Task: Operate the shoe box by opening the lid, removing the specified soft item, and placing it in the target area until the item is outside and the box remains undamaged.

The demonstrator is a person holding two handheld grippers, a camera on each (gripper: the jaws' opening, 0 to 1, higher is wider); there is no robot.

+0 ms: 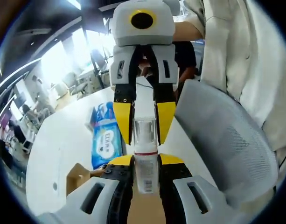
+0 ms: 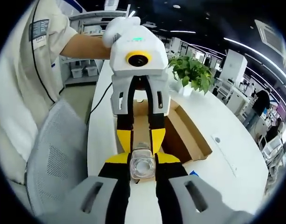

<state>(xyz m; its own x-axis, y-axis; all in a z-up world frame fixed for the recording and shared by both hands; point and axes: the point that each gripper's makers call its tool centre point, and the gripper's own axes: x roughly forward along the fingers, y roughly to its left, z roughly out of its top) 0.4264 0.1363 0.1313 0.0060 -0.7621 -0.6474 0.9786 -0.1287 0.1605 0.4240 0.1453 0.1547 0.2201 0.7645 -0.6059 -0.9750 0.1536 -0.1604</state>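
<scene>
together two grippers (image 1: pixel 145 161) (image 2: pixel 142 165) clamp one bottle (image 1: pixel 145 158).

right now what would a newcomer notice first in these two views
A small clear bottle held between both grippers at once: the left gripper from below, the right gripper from above. Beyond, an open cardboard box and a blue tissue pack sit on the white table.
</scene>
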